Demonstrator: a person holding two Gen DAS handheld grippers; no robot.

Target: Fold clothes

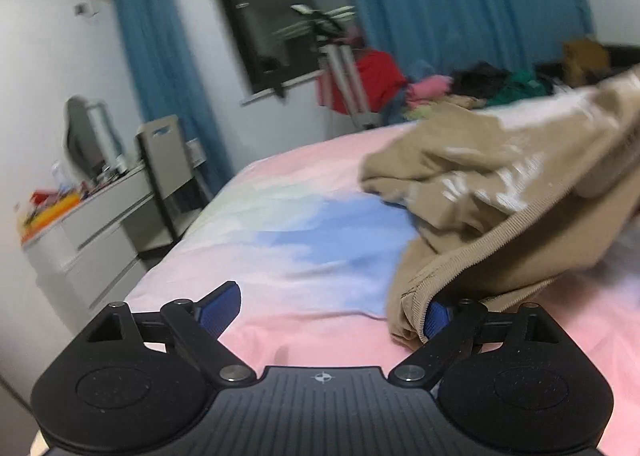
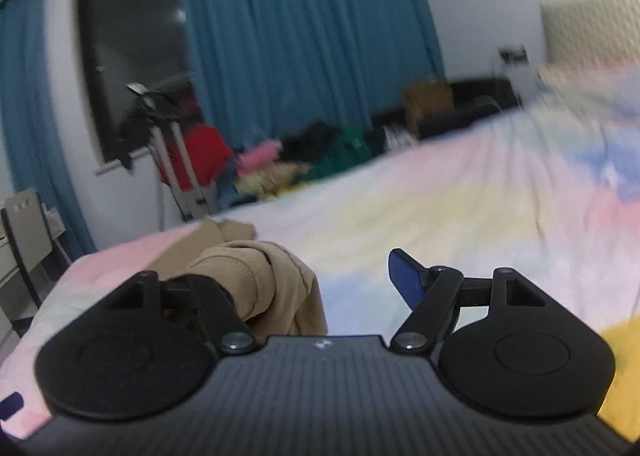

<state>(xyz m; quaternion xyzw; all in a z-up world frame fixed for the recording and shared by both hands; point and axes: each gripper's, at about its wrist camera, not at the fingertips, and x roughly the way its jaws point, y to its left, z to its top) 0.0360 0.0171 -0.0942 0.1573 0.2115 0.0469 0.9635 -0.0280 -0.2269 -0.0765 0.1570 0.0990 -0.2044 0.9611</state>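
Note:
A tan sweatshirt (image 1: pixel 492 191) with white print lies bunched on the pastel bedsheet (image 1: pixel 304 232), at the right of the left wrist view. My left gripper (image 1: pixel 328 308) is open; its ribbed hem drapes over the right finger (image 1: pixel 434 314), and the left finger (image 1: pixel 220 306) is bare. In the right wrist view my right gripper (image 2: pixel 336 284) is open. A tan ribbed cuff or sleeve (image 2: pixel 260 280) hangs over its left finger and hides that pad. The right finger (image 2: pixel 406 276) is bare above the sheet (image 2: pixel 460 207).
A pile of coloured clothes (image 1: pixel 472 89) lies at the far edge of the bed, also in the right wrist view (image 2: pixel 304 159). A grey dresser (image 1: pixel 92 232) and chair (image 1: pixel 168 171) stand left of the bed. Blue curtains and a dark window are behind.

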